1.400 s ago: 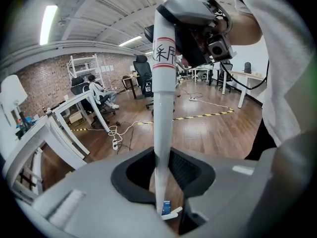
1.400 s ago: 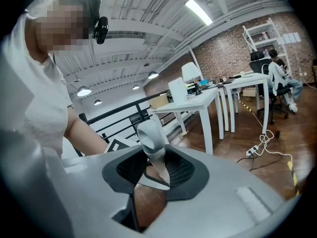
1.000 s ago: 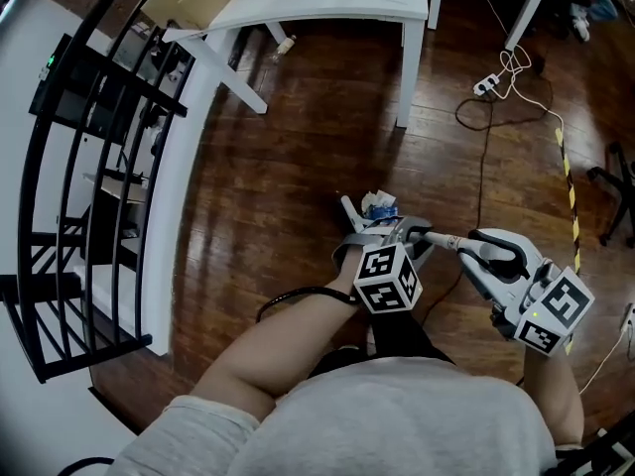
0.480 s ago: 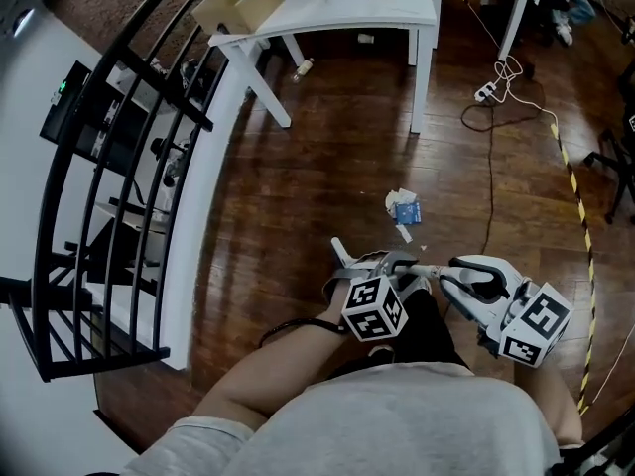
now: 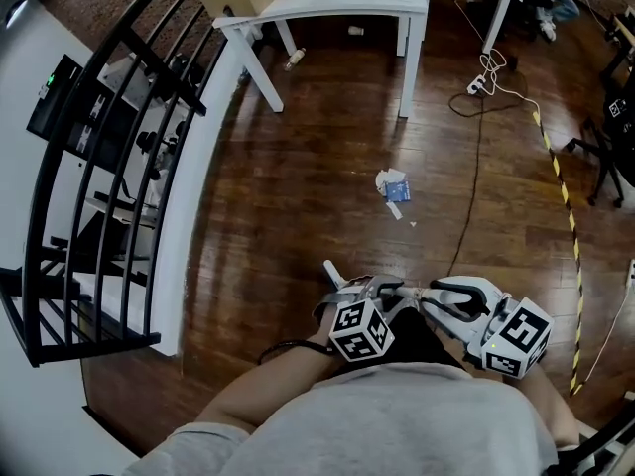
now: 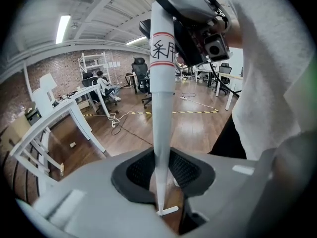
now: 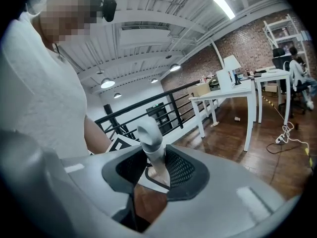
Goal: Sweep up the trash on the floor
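"Looking down, where is the trash [image 5: 394, 184] now?"

"It lies on the floor [image 5: 298, 167], straight ahead of both our tools. It sits between them and the white desk [image 5: 327, 8]. A second ago it was right at their tips. Now it is well apart from them."

"So did we sweep it?"

"No. The white paper and the blue bit are in one little pile, with a small scrap just beside it. We think we only pulled back from it."

"What do our tools hold?"

"The left tool [image 6: 163, 182] is closed tight on the white stick [image 6: 162, 83]. The stick runs up from its pads to the other tool. The right tool [image 7: 156, 170] is closed on that same stick, near its round top end."

"Is it the broom?"

"We think so, but we cannot see the brush end. It is hidden below us."

"What does that mean for the job?"

"The sweeping is not done yet. We guess the brush end must reach out ahead of the tools to the pile again. Both tools should keep a firm hold on the stick."
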`<state>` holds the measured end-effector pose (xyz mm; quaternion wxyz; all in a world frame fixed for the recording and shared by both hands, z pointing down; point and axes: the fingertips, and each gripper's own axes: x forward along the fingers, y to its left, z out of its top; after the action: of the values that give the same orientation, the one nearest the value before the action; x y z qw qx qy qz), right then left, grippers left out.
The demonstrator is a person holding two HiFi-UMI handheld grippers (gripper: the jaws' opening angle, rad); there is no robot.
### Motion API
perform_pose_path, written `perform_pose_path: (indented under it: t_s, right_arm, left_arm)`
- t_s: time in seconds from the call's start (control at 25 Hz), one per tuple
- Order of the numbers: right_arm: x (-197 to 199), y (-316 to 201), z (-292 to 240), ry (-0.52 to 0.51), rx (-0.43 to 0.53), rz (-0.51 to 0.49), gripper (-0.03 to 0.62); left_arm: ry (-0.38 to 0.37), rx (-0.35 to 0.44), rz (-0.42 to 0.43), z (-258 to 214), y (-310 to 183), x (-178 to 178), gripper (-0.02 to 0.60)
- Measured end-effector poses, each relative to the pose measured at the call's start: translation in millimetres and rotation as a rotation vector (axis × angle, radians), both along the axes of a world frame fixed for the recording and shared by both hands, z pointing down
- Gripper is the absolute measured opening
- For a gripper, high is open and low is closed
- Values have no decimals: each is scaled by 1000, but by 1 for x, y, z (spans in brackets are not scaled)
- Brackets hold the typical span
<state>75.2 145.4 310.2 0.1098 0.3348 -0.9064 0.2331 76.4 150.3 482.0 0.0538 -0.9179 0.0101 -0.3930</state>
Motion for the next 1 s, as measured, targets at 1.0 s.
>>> perform_pose_path:
  t_s: [1.0]
  right_arm:
    - [88, 49, 33, 11, -59, -33, 123]
  left_arm:
    - [-41, -110, -23, 31, 56, 90, 83]
